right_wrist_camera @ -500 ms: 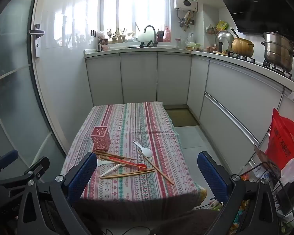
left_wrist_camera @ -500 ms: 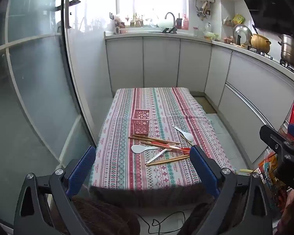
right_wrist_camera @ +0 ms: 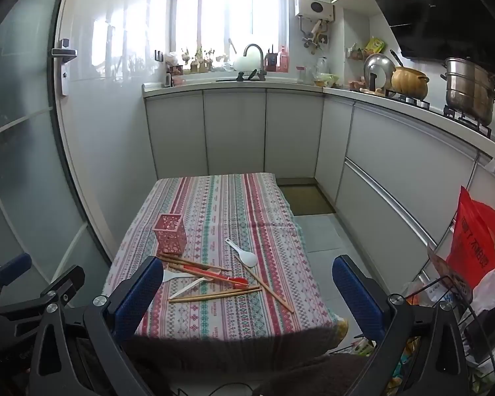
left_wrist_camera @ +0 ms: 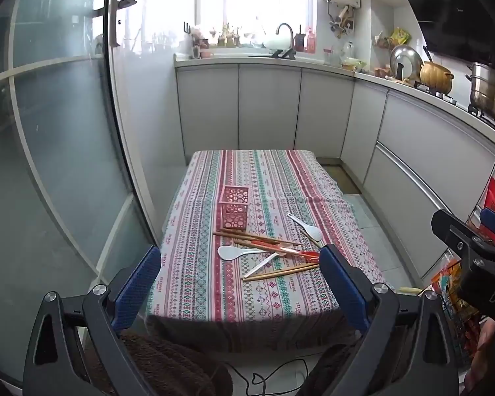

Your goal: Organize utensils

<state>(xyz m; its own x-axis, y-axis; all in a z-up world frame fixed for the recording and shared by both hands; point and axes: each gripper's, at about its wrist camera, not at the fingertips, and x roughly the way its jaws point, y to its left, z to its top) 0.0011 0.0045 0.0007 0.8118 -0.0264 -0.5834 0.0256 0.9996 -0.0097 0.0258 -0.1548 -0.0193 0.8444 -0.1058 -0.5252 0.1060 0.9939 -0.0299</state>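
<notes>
Both tongs are spread wide and empty: the left tongs (left_wrist_camera: pixel 239 283) and the right tongs (right_wrist_camera: pixel 247 292) hang at the bottom of their frames, short of the tabletop (left_wrist_camera: pixel 194 283). The utensils lie in a loose heap at mid-frame on the striped cloth: chopsticks (left_wrist_camera: pixel 274 272), a white spoon (left_wrist_camera: pixel 229 252), a second white spoon (left_wrist_camera: pixel 310 229). The pink holder (left_wrist_camera: pixel 235 206) stands upright just above the heap.
</notes>
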